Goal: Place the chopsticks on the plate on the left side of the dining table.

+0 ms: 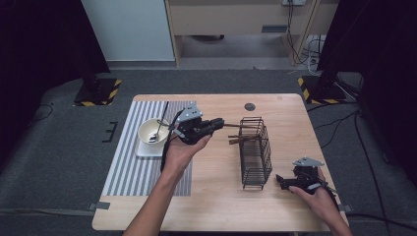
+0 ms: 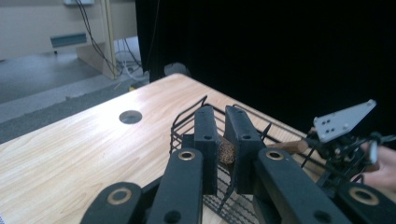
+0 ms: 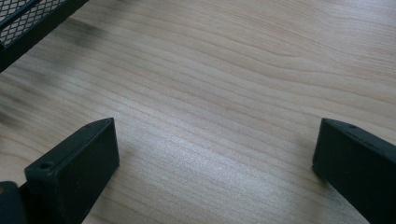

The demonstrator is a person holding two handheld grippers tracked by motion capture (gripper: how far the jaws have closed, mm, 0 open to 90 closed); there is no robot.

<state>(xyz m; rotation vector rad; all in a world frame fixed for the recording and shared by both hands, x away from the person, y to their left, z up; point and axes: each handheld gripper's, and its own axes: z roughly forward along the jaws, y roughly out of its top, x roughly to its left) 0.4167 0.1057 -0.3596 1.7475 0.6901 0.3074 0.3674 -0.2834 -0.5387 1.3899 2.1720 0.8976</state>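
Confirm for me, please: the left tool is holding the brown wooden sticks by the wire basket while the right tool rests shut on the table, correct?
Not quite: the right tool is open, its jaws standing wide apart over bare table, as the right gripper view shows. The left tool does hold the brown wooden sticks by the wire basket.

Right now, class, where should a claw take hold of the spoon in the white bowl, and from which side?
Grip the spoon by its handle, from above the bowl, far side: head sits inside, handle leans out clear.
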